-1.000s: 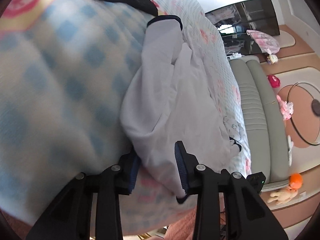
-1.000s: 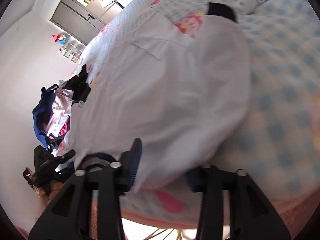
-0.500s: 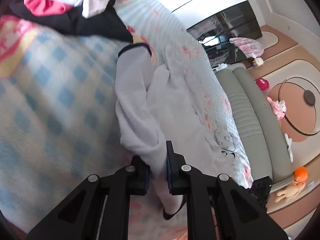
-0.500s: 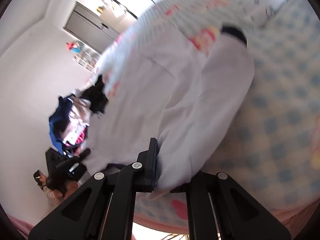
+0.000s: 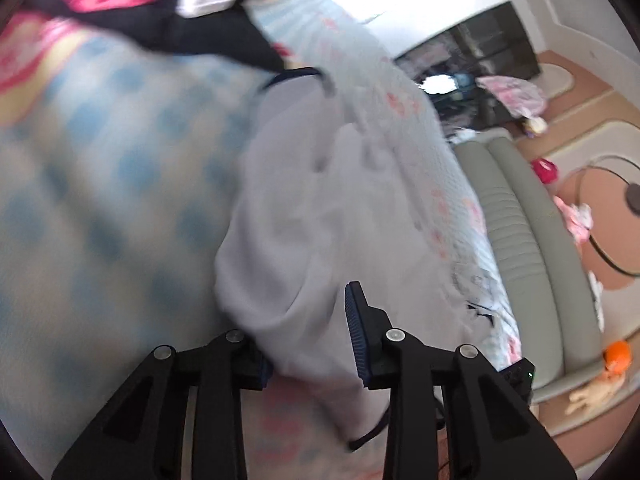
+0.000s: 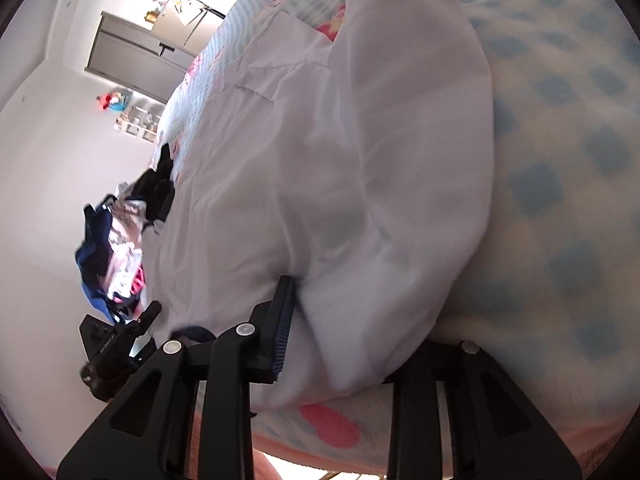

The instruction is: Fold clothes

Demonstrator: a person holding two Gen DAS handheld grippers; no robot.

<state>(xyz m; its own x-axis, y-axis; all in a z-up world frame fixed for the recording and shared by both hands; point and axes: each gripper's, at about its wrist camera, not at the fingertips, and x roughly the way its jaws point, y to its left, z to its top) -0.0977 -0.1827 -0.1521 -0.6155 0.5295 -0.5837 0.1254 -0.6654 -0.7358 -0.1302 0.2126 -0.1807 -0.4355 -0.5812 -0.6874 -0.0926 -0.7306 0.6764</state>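
A white garment with dark trim lies rumpled on a blue-checked blanket covering the bed. The left gripper stands with its jaws spread wide, a fold of the cloth bulging between them, unpinched. The right gripper is likewise parted, cloth draped over its hidden far finger. A heap of other clothes sits beyond, and a grey sofa flanks the bed.

bright daylight | left view motion-blurred | fisheye-warped, dark corners
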